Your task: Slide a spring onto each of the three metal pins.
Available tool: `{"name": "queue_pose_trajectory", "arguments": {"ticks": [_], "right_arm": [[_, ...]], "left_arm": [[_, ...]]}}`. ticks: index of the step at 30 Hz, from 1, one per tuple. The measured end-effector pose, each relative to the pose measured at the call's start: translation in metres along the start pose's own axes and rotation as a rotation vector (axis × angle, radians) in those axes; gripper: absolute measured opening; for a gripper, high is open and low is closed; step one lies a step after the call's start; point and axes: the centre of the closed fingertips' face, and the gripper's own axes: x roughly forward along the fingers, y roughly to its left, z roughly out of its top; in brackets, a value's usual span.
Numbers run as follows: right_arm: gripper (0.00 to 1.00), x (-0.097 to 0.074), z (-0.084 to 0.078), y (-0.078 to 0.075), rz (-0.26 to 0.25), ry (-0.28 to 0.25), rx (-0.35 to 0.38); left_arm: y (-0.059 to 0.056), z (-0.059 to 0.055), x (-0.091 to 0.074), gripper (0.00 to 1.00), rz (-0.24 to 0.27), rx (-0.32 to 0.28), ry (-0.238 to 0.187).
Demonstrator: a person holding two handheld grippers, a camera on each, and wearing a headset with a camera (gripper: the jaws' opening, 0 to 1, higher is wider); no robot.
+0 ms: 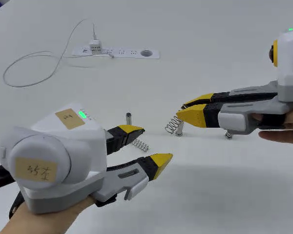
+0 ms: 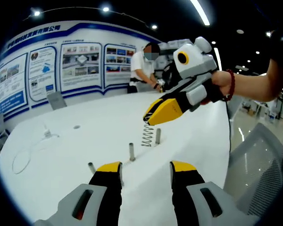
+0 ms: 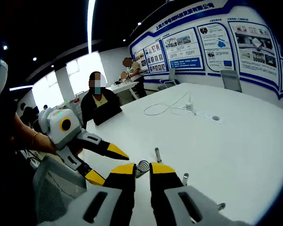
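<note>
Silver coil spring (image 1: 173,124) hangs from right tongs (image 1: 181,109), which are clamped on its upper end. Long axis near upright, leaning. Lower end points down just beside middle short metal pin (image 1: 179,129), not over its top. Pin stands upright. Looks like spring needs sideways shift onto pin axis, then lowering.

Second spring (image 1: 140,144) lies flat on white tabletop (image 1: 210,185) near middle pin, between jaws of left tongs (image 1: 156,143), which are spread apart. Two other pins (image 1: 128,118) (image 1: 228,134) flank middle pin, both bare.

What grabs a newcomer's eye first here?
The right gripper, mid-right in the head view, its yellow-tipped tongs shut on a small coiled steel spring beside a short upright metal pin. Lower left, the left gripper holds its tongs open, a second steel spring lying on the white table close by them.
</note>
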Motion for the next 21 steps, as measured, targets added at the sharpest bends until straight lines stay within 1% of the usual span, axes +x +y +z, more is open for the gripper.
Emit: {"name": "queue_pose_trajectory", "arguments": {"ticks": [4,6,7,10,17,21], "right_arm": [[0.12,0.000,0.000,-0.006,-0.020,0.003,-0.013],[0.12,0.000,0.000,-0.010,-0.031,0.006,-0.027],[0.12,0.000,-0.001,-0.014,-0.045,0.010,-0.046],[0.12,0.002,-0.004,-0.020,-0.069,0.025,-0.083],[0.12,0.008,-0.010,-0.035,-0.116,0.057,-0.144],[0.12,0.010,-0.010,-0.043,-0.134,0.060,-0.155]], "left_arm": [[0.003,-0.004,-0.003,0.50,0.013,0.001,0.014],[0.005,-0.005,-0.004,0.52,0.014,-0.010,0.017],[0.005,-0.006,-0.005,0.54,0.018,-0.006,0.022],[0.009,-0.011,-0.007,0.61,0.033,0.007,0.043],[0.013,-0.017,-0.010,0.76,0.053,0.019,0.056],[0.016,-0.020,-0.011,0.85,0.066,0.015,0.062]]}}
